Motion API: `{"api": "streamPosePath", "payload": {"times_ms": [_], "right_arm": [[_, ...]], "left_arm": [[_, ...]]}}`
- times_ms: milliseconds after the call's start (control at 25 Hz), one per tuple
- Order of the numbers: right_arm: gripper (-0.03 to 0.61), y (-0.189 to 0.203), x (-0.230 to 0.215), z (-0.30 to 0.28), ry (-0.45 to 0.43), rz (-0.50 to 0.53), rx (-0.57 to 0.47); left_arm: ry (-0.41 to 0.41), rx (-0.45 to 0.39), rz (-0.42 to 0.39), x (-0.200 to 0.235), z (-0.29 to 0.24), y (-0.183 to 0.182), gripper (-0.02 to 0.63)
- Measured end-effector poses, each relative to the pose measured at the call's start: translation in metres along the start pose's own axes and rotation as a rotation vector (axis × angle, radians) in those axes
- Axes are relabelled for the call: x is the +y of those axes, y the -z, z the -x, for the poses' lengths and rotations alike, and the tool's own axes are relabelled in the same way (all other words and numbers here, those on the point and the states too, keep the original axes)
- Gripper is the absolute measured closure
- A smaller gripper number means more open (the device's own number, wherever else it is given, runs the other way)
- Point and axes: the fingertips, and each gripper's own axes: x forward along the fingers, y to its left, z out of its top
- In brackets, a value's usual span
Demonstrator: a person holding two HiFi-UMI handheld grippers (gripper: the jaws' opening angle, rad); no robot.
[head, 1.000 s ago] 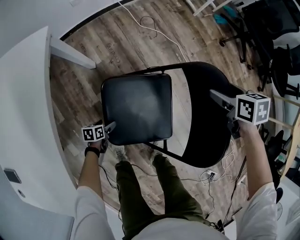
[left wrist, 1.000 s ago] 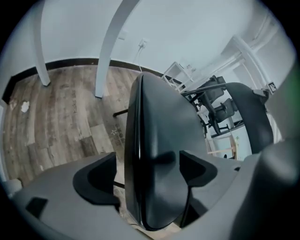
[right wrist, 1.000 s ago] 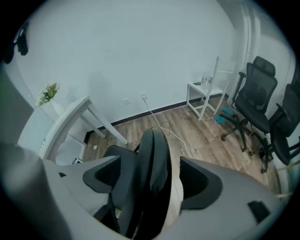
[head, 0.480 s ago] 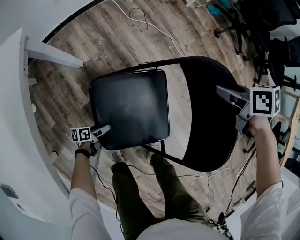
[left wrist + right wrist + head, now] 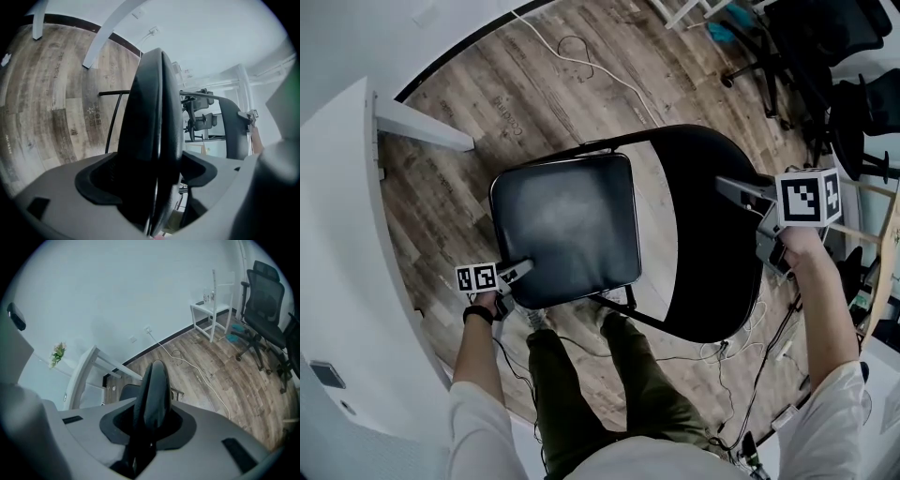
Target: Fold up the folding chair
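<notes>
**Q:** Where is the folding chair?

**A:** The black folding chair [image 5: 609, 234] stands unfolded on the wooden floor [image 5: 469, 122], just ahead of the person's legs [image 5: 619, 375]. Its seat [image 5: 565, 220] is to the left and its backrest [image 5: 712, 262] to the right.

**Q:** And the grippers?

**A:** The left hand-held gripper [image 5: 525, 267] is clamped on the seat's near left corner. The right hand-held gripper [image 5: 722, 185] has just been closing its jaws, which pinch the backrest's top edge.
</notes>
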Motion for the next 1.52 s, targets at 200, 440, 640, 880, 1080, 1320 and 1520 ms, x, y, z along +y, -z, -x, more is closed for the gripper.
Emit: {"api": "streamPosePath", "payload": {"times_ms": [200, 440, 640, 880, 1080, 1320, 1520], "right_arm": [[0.499, -0.006, 0.016, 0.023, -0.012, -0.010, 0.014], [0.503, -0.013, 0.026, 0.059, 0.035, -0.002, 0.039], [0.503, -0.016, 0.025, 0.088, 0.059, -0.011, 0.054], [0.497, -0.021, 0.023, 0.118, 0.070, -0.042, 0.061], [0.491, -0.026, 0.027, 0.136, 0.086, -0.055, 0.064], [0.490, -0.024, 0.024, 0.156, 0.126, -0.046, 0.073], [0.488, -0.025, 0.023, 0.166, 0.153, -0.043, 0.074]], "left_arm": [[-0.033, 0.002, -0.028, -0.049, 0.007, 0.012, 0.235], [-0.059, -0.008, -0.051, -0.131, 0.012, 0.026, 0.267], [-0.065, 0.000, -0.094, -0.205, 0.008, 0.035, 0.267], [-0.073, -0.004, -0.132, -0.285, -0.008, 0.040, 0.267], [-0.086, -0.001, -0.158, -0.348, -0.026, 0.046, 0.264], [-0.108, 0.023, -0.175, -0.414, -0.059, 0.063, 0.265], [-0.113, 0.068, -0.235, -0.455, -0.087, 0.071, 0.264]]}}
